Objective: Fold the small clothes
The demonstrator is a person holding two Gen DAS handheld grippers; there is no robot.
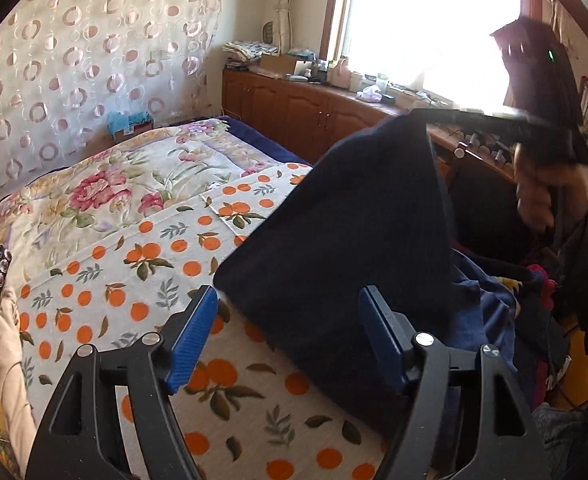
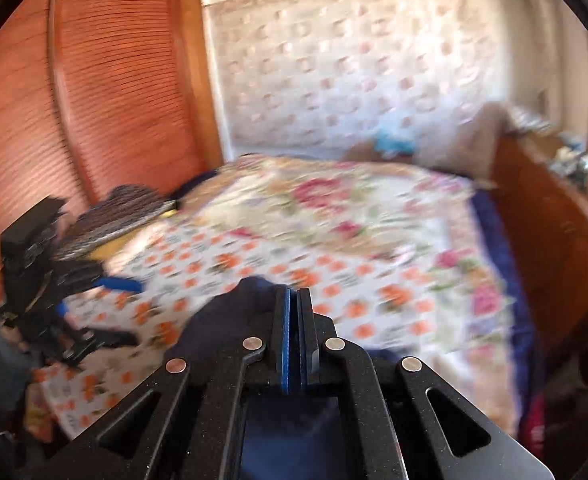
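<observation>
A dark navy garment (image 1: 346, 236) hangs lifted over the orange-print sheet (image 1: 133, 264) on the bed. My right gripper (image 1: 422, 114) is shut on its top corner and holds it up in the air; in the right wrist view the right gripper (image 2: 294, 296) has its blue pads pressed together on the navy cloth (image 2: 221, 320). My left gripper (image 1: 289, 300) is open and empty, low over the sheet, with the garment's lower edge between and beyond its fingers. The left gripper also shows in the right wrist view (image 2: 93, 304), blurred.
A floral quilt (image 1: 125, 176) covers the far part of the bed. A pile of mixed clothes (image 1: 514, 300) lies at the right. A wooden cabinet (image 1: 294, 108) with clutter stands under the window. A wooden slatted wardrobe (image 2: 93, 100) stands left of the bed.
</observation>
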